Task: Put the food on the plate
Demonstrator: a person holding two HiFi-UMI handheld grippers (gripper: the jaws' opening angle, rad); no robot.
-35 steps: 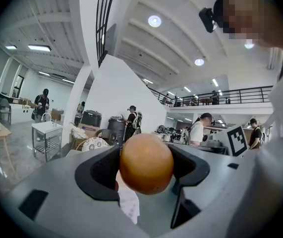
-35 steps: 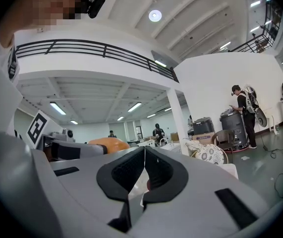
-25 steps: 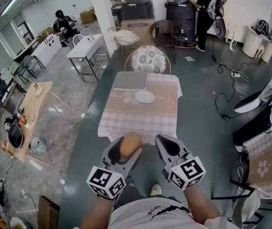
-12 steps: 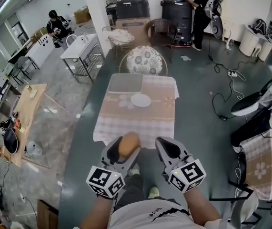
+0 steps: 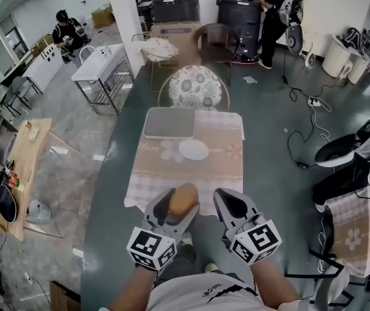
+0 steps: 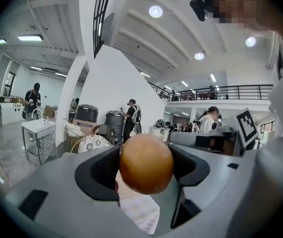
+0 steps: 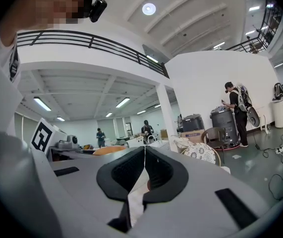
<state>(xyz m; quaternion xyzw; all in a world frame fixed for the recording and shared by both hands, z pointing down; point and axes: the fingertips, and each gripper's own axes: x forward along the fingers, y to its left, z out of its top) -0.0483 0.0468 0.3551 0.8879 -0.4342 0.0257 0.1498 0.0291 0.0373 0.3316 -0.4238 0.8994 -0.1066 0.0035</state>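
Observation:
A round brown bun [image 5: 183, 199] [image 6: 146, 163] sits clamped between the jaws of my left gripper [image 5: 178, 203] [image 6: 146, 167], held in the air just before the near edge of a table with a checked cloth [image 5: 191, 173]. On that table lies a white plate [image 5: 193, 149], well ahead of both grippers, with a grey tray [image 5: 170, 122] behind it. My right gripper [image 5: 227, 203] [image 7: 143, 175] hovers beside the left one, its jaws pressed together with nothing between them.
A round patterned chair [image 5: 194, 87] stands at the table's far end. Behind it are black bins [image 5: 240, 15] and a person [image 5: 277, 8]. A metal table [image 5: 100, 67] is at the back left, cables [image 5: 314, 102] trail over the floor at the right.
The table with the plate has come closer and lower in the head view as I walk toward it. Both grippers keep their pose; the bun stays held.

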